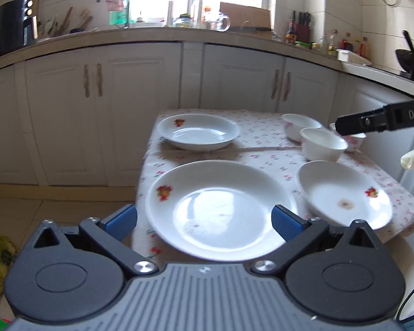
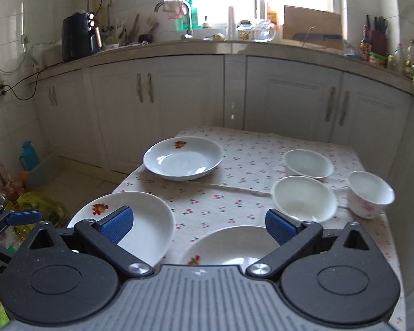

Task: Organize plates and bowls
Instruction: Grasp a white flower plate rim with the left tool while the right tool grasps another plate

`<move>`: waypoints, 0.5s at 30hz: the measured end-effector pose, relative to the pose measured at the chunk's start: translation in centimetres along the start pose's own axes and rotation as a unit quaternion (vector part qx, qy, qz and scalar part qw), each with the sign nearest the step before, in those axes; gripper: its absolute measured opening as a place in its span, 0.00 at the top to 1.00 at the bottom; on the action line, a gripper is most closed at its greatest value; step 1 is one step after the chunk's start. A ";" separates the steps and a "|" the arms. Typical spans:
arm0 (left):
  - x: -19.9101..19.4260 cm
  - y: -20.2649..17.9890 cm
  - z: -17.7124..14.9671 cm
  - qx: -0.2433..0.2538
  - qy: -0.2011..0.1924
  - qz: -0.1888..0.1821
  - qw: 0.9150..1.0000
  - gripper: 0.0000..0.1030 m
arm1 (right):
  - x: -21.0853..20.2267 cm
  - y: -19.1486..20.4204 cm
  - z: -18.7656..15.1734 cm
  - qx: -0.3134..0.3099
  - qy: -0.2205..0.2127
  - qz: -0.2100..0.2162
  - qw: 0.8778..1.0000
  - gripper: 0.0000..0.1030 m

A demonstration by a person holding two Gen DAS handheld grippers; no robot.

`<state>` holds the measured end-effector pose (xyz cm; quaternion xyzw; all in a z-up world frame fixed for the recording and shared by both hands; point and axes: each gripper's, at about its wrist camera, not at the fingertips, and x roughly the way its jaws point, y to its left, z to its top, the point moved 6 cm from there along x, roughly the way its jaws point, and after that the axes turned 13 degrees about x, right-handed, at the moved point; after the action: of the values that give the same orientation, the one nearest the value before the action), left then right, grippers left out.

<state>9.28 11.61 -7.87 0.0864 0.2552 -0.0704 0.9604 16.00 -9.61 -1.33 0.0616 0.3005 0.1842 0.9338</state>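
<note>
Your left hand-held gripper (image 1: pixel 204 220) is spread wide, holding nothing, its blue pads either side of the near plate (image 1: pixel 220 209) at the surface's (image 1: pixel 262 132) front left. Your right hand-held gripper (image 2: pixel 198 227) is equally wide and empty, above the gap between that plate and the stained plate (image 1: pixel 345 193) beside it. A 3rd plate (image 2: pixel 183 157) sits at the back left. 3 white bowls (image 2: pixel 303 198) cluster on the right, close together on the flowered cloth (image 2: pixel 248 160).
</note>
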 end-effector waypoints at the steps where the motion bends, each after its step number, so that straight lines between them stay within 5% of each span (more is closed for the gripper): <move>1: 0.2 0.4 -0.3 -0.002 0.007 -0.003 1.000 0.01 | 0.6 0.2 0.1 0.002 0.002 0.000 1.000 0.00; 15: 2.0 0.9 -3.2 0.059 0.036 -0.098 0.993 0.01 | 8.1 2.9 -1.4 -0.021 0.100 0.027 0.994 0.00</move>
<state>9.62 12.96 -11.48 0.1198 0.2919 -0.1756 0.9326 20.39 -3.79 -6.15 0.0314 0.3872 0.2208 0.8946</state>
